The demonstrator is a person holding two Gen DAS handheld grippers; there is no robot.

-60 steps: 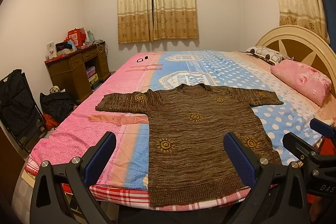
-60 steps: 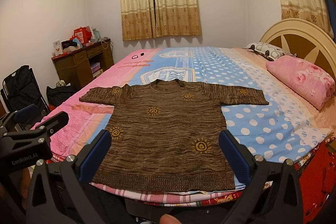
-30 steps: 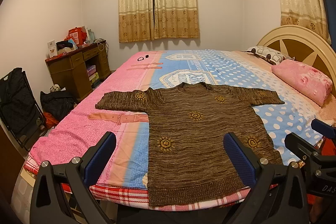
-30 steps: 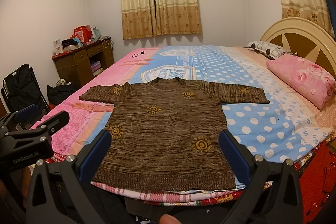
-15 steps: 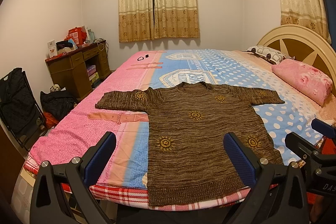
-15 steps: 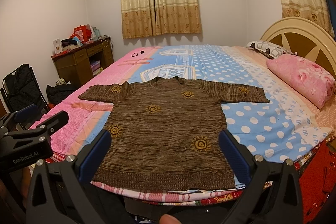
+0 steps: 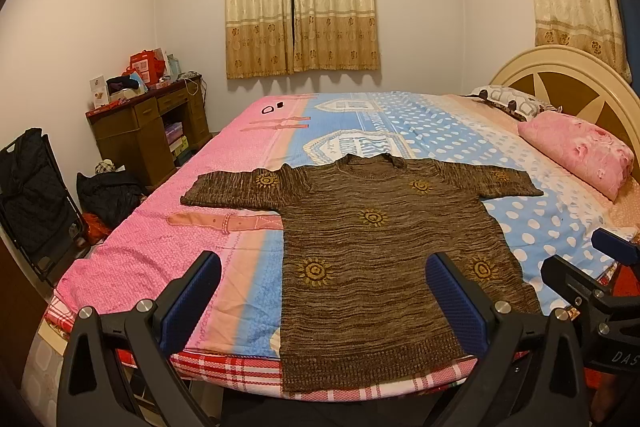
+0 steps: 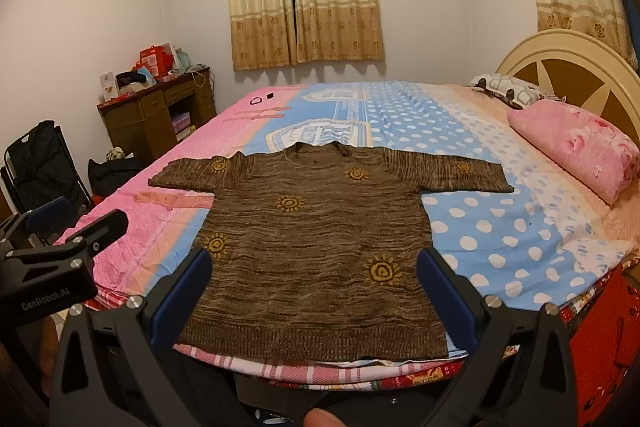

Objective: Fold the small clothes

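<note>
A brown knitted sweater (image 7: pixel 372 247) with yellow sun motifs lies flat on the bed, short sleeves spread, hem at the near edge; the right wrist view shows the sweater (image 8: pixel 316 251) more centred. My left gripper (image 7: pixel 320 283) hovers open before the near bed edge, left of the hem's middle, touching nothing. My right gripper (image 8: pixel 310 277) is open too, level with the hem and holding nothing. Each gripper shows at the side of the other's view: the right gripper (image 7: pixel 600 291) and the left gripper (image 8: pixel 60 247).
The bed (image 7: pixel 420 123) has a pink and blue dotted sheet, a pink pillow (image 7: pixel 580 155) and a cream headboard (image 7: pixel 568 87) at right. A wooden desk (image 7: pixel 148 131) with clutter, dark bags (image 7: pixel 108 195) and a black folding chair (image 7: pixel 32 195) stand left of the bed.
Both views have shifted only slightly; the sweater lies as before and both grippers stay open.
</note>
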